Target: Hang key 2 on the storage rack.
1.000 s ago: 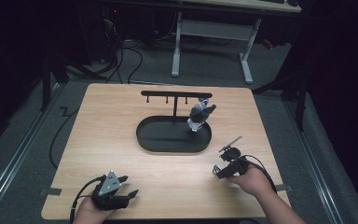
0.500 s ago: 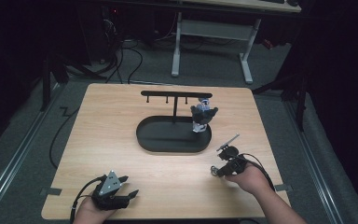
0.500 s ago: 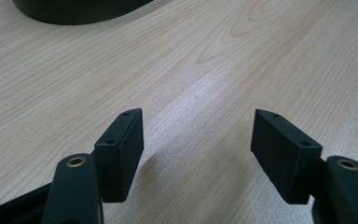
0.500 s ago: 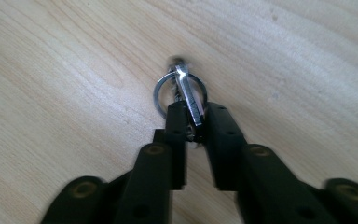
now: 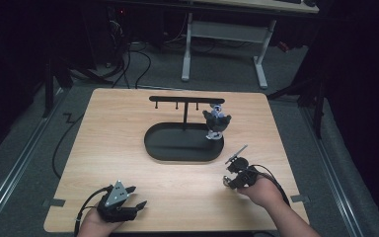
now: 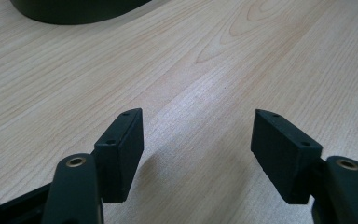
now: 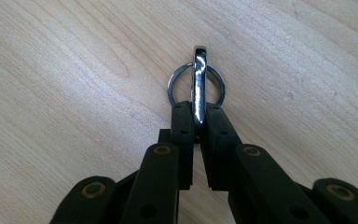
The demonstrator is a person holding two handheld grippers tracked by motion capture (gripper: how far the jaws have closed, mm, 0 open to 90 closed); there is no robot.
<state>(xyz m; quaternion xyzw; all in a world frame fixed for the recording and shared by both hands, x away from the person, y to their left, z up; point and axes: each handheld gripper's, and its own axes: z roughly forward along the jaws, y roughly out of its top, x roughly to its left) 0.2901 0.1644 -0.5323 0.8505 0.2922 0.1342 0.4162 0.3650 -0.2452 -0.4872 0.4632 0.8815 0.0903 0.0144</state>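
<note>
Right tongs (image 7: 196, 122) just finished closing, now pinched on a metal clip (image 7: 199, 84), ring (image 7: 196, 85) threaded through it. Clip's long axis in line with the jaws, pointing straight out, just over bare bench (image 5: 118, 128) near the tray (image 5: 177, 146). Right hand low, near edge. Left tongs (image 6: 196, 144) wide open, holding nothing, resting low.

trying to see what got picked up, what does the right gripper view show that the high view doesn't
Right gripper view: the right gripper has just been closing, and its jaws pinch a shiny metal clasp threaded through a key ring.

High view: a black stand rising from an oval tray, a small figure keychain hanging at the stand's right end, and the left gripper with its jaws apart.

Both: the right gripper and the wooden table.
</note>
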